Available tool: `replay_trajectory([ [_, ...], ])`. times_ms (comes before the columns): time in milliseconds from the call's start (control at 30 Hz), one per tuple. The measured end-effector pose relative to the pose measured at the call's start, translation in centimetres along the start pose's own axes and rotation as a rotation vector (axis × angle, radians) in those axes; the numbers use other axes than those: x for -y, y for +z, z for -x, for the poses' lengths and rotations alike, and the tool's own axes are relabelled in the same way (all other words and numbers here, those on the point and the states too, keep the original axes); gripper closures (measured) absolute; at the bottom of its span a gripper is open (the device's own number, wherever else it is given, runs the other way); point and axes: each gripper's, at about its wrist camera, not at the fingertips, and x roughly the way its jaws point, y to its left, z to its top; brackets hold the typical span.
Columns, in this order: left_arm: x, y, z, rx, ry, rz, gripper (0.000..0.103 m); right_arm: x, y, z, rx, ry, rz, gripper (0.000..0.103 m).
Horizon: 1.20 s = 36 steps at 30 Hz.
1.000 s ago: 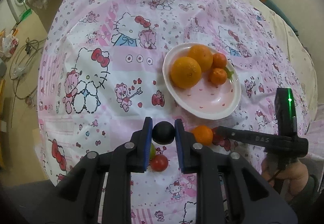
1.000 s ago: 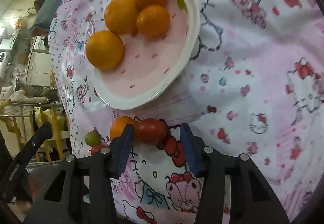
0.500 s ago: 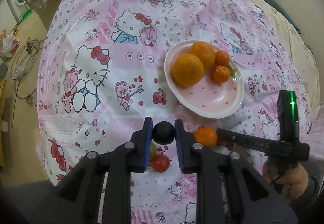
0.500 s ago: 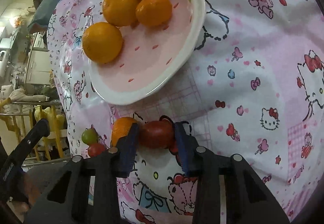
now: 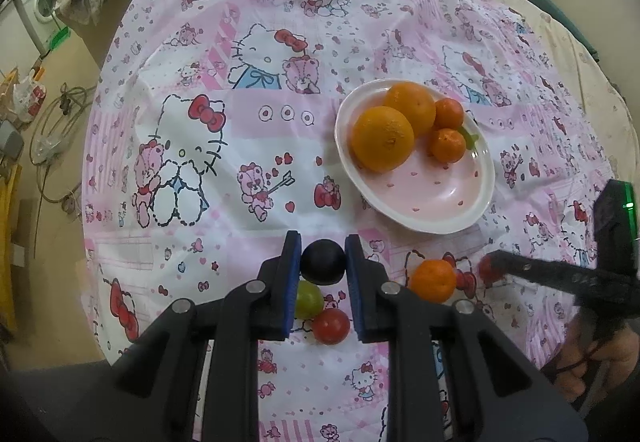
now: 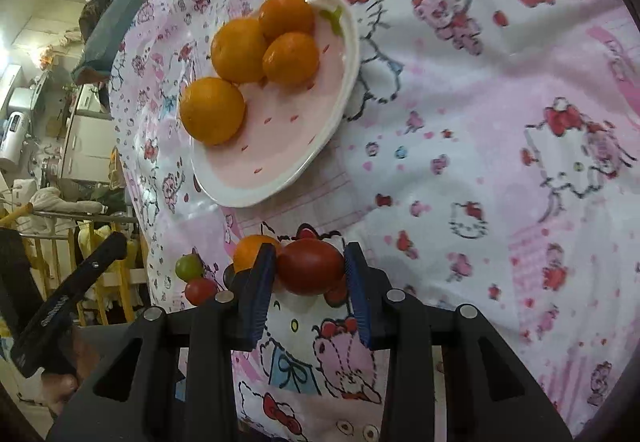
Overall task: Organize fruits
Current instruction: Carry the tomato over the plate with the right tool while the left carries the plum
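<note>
The left gripper (image 5: pixel 323 262) pinches a dark round fruit (image 5: pixel 323 261), half hiding a green fruit (image 5: pixel 308 298) beside a small red one (image 5: pixel 330 325) at lower centre. The right gripper (image 6: pixel 310 274), angled steeply down, has just closed on a red tomato (image 6: pixel 311 266); an orange (image 6: pixel 252 252) peeks from behind its left finger. The plate (image 6: pixel 340 90) now sits higher in the right view than a second ago.
</note>
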Motion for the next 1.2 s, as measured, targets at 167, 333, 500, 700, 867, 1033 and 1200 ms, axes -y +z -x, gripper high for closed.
replay_trajectory([
  [167,0.1,-0.1,0.3,0.013,0.011,-0.007,0.085,0.5,0.4,3.2,0.077,0.027,-0.012,0.066],
  [333,0.0,0.0,0.9,0.037,0.022,-0.014,0.085,0.4,1.6,6.6,0.174,0.038,0.005,0.066],
  [500,0.2,0.3,0.7,0.036,0.022,-0.017,0.085,-0.4,3.7,8.7,0.239,0.047,0.054,0.066],
  [700,1.1,0.7,0.2,0.034,0.017,-0.037,0.085,-1.4,6.6,8.6,0.256,0.034,0.108,0.066],
  [867,1.9,1.6,-0.5,0.033,0.018,-0.057,0.085,-1.6,9.2,6.4,0.216,0.014,0.126,0.066],
  [1033,2.3,2.1,-1.1,0.02,0.004,-0.051,0.085,-2.0,11.2,3.3,0.157,-0.039,0.174,0.066],
  [1200,2.9,2.3,-1.6,0.019,0.017,-0.069,0.085,-2.2,12.6,0.3,0.118,-0.074,0.2,0.066],
])
